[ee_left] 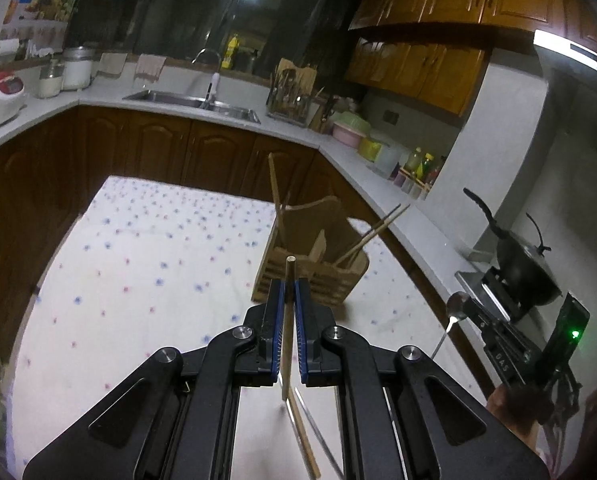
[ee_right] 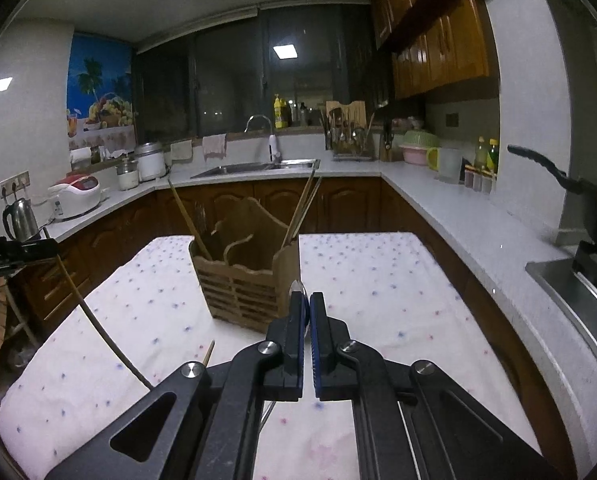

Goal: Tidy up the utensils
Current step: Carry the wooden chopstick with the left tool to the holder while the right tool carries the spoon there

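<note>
Both hand-held tools share one build: the left gripper [ee_left: 290, 292] and the right gripper [ee_right: 308, 304] have matte black linkage arms with teardrop cut-outs, round silver pivot screws and blue ribbed pads lining the black fingers. Seen from the left wrist camera, the right tool's black body bears pale lettering and a small green light.
</note>
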